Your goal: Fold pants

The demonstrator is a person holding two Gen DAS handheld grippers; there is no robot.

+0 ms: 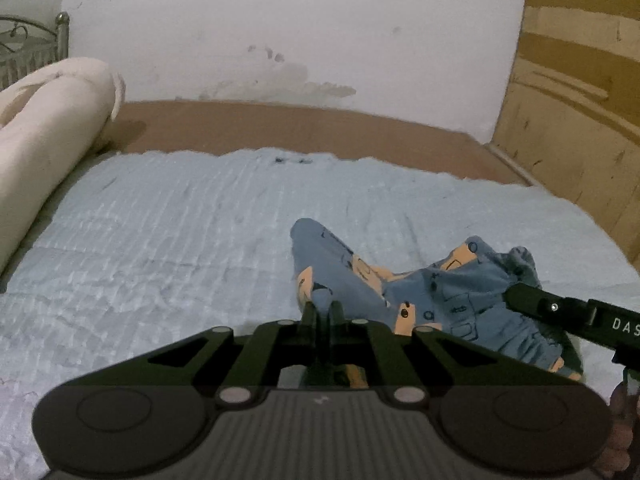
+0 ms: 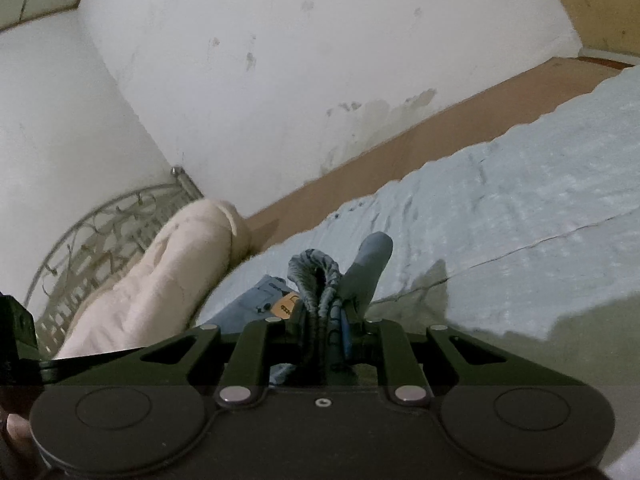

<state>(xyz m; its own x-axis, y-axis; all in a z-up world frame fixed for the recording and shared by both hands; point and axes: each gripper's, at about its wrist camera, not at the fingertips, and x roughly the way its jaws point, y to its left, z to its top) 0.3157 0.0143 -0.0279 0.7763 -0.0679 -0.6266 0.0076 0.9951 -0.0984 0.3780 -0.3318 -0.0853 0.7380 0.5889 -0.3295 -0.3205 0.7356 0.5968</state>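
Small blue pants [image 1: 452,292] with orange and dark print lie crumpled on the pale blue bed cover [image 1: 160,248]. My left gripper [image 1: 322,308] is shut on a fold of the pants at their near left side. My right gripper [image 2: 324,312] is shut on the gathered dark-striped waistband [image 2: 316,276], bunched between its fingers. In the left wrist view the right gripper [image 1: 520,294] reaches in from the right onto the waistband. One pant leg [image 2: 370,264] sticks up past the right gripper.
A rolled cream blanket [image 1: 44,152] lies along the bed's left side by a metal headboard [image 2: 100,240]. A brown bed edge [image 1: 300,124] and white wall [image 1: 280,28] are behind. A wooden panel [image 1: 576,112] stands at the right.
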